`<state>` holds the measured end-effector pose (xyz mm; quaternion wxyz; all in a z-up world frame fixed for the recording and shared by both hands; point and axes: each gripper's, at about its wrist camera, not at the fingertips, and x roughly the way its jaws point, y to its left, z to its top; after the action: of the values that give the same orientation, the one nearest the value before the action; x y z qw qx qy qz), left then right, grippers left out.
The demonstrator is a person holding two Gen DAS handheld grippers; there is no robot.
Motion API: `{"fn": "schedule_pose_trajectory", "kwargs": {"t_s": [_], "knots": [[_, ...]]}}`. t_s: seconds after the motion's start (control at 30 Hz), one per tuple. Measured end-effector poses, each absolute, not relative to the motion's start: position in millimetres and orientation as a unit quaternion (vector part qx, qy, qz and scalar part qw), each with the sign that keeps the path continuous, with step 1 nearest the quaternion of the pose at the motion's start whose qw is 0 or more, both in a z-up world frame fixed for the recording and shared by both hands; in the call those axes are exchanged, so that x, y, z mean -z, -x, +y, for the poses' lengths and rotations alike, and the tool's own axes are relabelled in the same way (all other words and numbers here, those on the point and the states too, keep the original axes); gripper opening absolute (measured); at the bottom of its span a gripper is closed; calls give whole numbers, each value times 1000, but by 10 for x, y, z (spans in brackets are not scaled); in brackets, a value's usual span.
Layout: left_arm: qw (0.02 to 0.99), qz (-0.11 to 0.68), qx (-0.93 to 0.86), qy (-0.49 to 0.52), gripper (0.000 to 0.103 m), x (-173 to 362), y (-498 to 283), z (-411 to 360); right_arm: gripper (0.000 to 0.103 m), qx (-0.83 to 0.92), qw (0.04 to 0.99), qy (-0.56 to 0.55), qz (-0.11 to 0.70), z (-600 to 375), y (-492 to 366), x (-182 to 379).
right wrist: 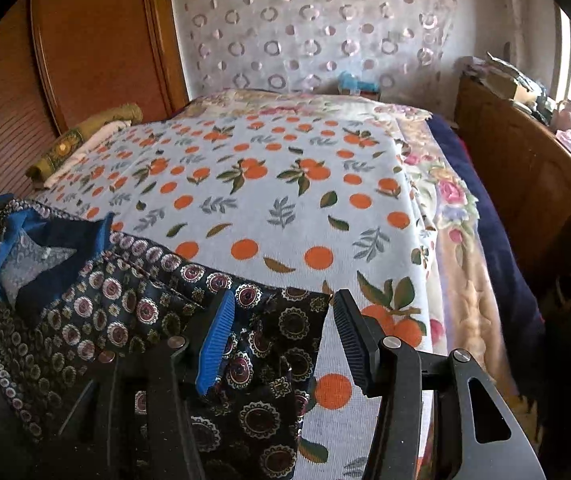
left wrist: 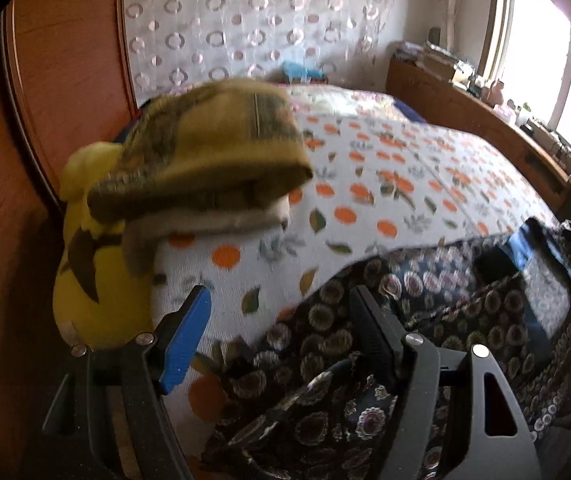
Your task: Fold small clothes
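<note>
A small dark garment with a round flower print and blue lining (left wrist: 425,312) lies over the near edge of the bed; it also shows in the right wrist view (right wrist: 133,304). My left gripper (left wrist: 281,328) is open, its fingers on either side of the garment's left part. My right gripper (right wrist: 281,332) is open over the garment's right corner, the cloth between the fingers. Neither grips the cloth.
The bed carries a white sheet with orange fruit print (right wrist: 285,184). A stack of folded olive and cream clothes (left wrist: 205,160) and a yellow plush toy (left wrist: 93,272) sit at the left by the wooden wardrobe (left wrist: 45,80). A wooden cabinet (right wrist: 525,168) stands right.
</note>
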<state>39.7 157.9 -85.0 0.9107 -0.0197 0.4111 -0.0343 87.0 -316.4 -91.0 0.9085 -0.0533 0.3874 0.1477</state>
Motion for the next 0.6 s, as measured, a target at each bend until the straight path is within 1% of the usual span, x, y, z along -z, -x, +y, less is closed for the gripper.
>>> {"fn": "schedule_pose_trajectory", "kwargs": {"t_s": [0.27,0.43,0.53,0.57,0.6], "knots": [[898,437,52,24,72,1001,-319,1541,59,-145,900,52,408,-3168,-975,992],[898,436,49,21,72,1015,-318,1521,61,-145,897,59,414,-3123,-1008,1049],[900,432,60,17,59,1007,-291,1490,61,-154,895,66,413,-3090,-1020,1053],[900,432,64,16,52,1001,-285,1474,61,-160,894,69,414,-3072,-1019,1052],[899,432,72,17,41,994,-280,1461,61,-165,892,73,414,-3053,-1012,1052]]}}
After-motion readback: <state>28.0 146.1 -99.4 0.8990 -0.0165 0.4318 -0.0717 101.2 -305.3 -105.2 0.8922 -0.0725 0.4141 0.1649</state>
